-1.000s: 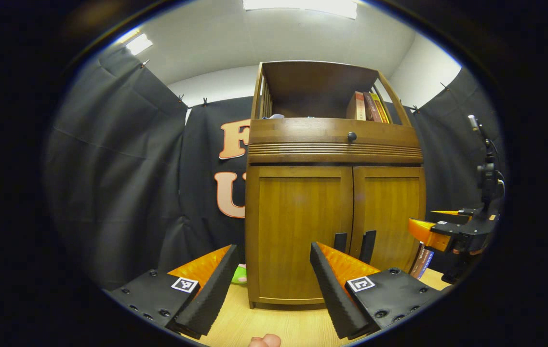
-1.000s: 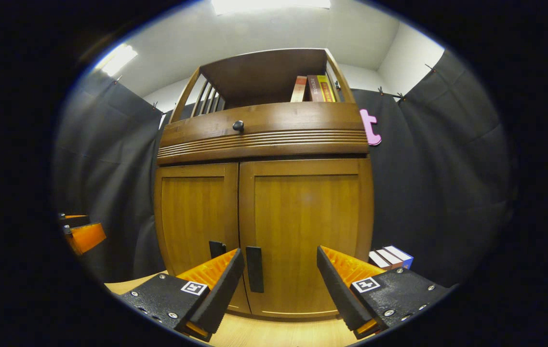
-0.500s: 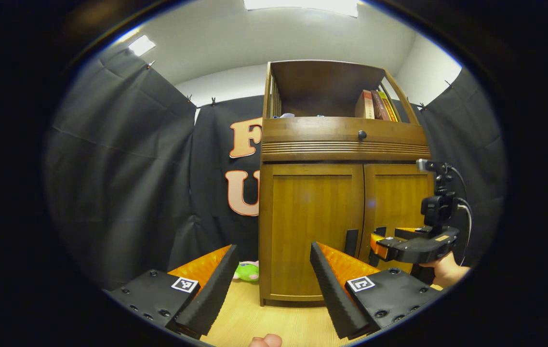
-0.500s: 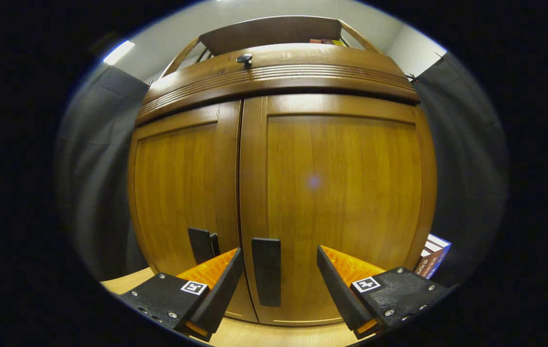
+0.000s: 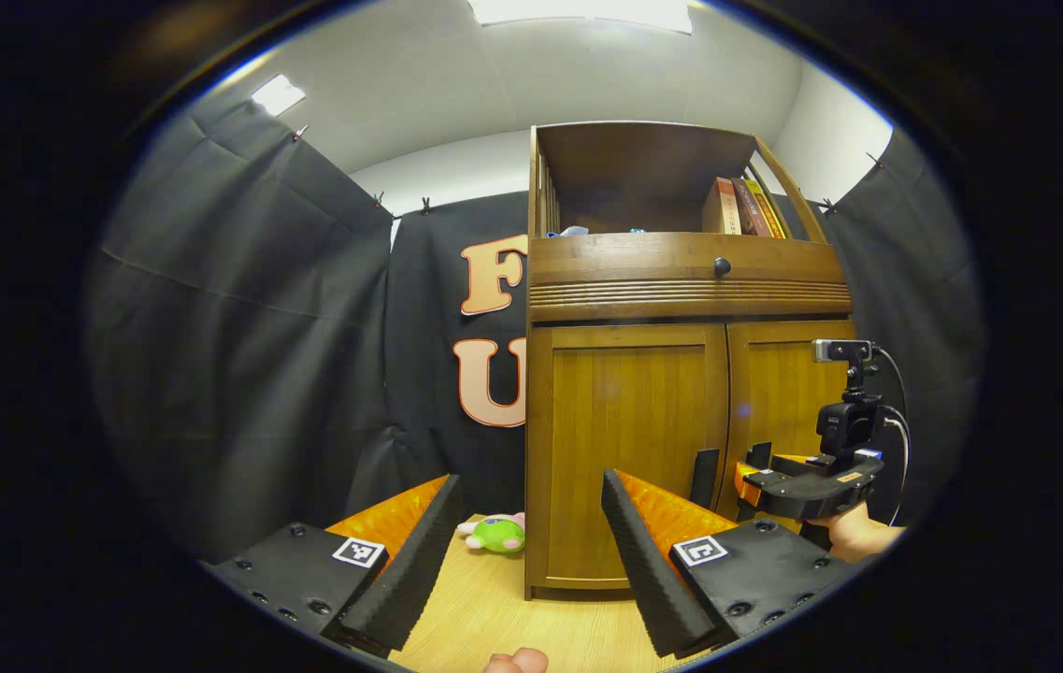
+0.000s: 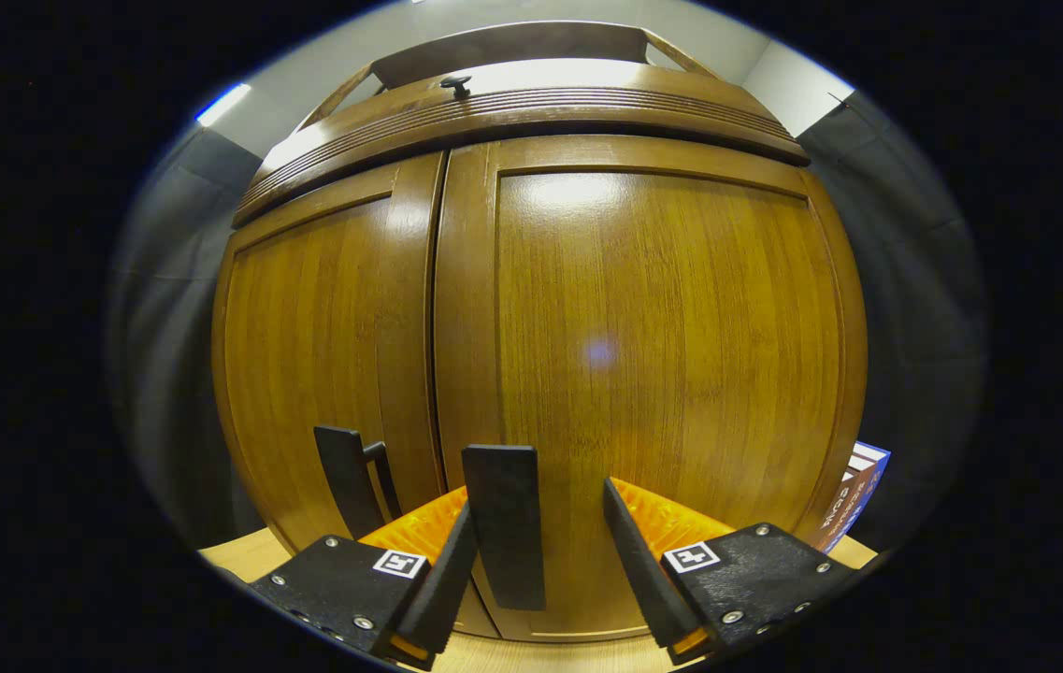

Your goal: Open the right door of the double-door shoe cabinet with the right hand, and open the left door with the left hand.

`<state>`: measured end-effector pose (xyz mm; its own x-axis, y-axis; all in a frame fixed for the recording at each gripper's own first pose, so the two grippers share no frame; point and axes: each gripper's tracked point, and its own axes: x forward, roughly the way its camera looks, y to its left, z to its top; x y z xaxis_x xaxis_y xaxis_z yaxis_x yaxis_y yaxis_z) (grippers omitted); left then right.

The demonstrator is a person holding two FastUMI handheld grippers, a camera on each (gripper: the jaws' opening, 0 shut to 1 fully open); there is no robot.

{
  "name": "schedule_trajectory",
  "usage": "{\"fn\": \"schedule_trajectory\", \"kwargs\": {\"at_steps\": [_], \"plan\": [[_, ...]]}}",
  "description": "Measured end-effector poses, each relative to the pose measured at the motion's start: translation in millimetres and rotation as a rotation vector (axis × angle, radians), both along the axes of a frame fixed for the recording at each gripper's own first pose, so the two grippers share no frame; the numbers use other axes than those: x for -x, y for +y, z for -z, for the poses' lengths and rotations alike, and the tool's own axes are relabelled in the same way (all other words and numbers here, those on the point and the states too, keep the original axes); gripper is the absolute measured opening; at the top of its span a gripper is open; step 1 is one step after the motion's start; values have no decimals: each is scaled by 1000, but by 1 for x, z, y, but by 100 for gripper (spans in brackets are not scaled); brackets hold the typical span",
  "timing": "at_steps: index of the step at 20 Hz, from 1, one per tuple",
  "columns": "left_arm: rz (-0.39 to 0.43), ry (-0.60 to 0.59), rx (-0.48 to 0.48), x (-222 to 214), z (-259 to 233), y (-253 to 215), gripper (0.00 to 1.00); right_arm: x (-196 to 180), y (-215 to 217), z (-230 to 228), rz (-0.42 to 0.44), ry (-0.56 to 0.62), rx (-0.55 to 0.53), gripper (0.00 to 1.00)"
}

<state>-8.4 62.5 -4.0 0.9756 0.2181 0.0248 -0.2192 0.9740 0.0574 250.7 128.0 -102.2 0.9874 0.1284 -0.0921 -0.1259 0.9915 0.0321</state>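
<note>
The right tool (image 6: pixel 536 561) is spread open around the right door's dark handle (image 6: pixel 503 523), not clamped on it. Both doors of the wooden shoe cabinet (image 5: pixel 681 280) are closed. The left tool (image 5: pixel 526 551) hangs back, open and empty, over the surface (image 5: pixel 494 617), near a green plush toy (image 5: pixel 496 534).

No lettering on the book spines (image 5: pixel 742 207) is legible.
</note>
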Motion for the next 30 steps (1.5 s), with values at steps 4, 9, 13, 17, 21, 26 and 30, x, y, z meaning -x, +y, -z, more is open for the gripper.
{"fn": "schedule_trajectory", "kwargs": {"at_steps": [4,9,13,17,21,26,30], "plan": [[5,-4,3,0,0,-1,96,1,14,7,-56,-12,-21,39],[18,5,7,2,-1,-1,96,12,13,8,-100,12,-28,21],[20,8,5,1,0,-2,96,38,8,5,-115,1,-27,30],[24,4,-1,2,-1,-3,98,73,-5,4,-133,3,-36,29],[45,2,-5,2,-2,-5,96,107,-26,3,-136,15,-39,29],[72,-7,-15,3,-2,-8,98,147,-58,-2,-122,42,-32,29],[99,-6,-9,3,-1,-11,95,166,-84,-4,-104,48,4,29]]}}
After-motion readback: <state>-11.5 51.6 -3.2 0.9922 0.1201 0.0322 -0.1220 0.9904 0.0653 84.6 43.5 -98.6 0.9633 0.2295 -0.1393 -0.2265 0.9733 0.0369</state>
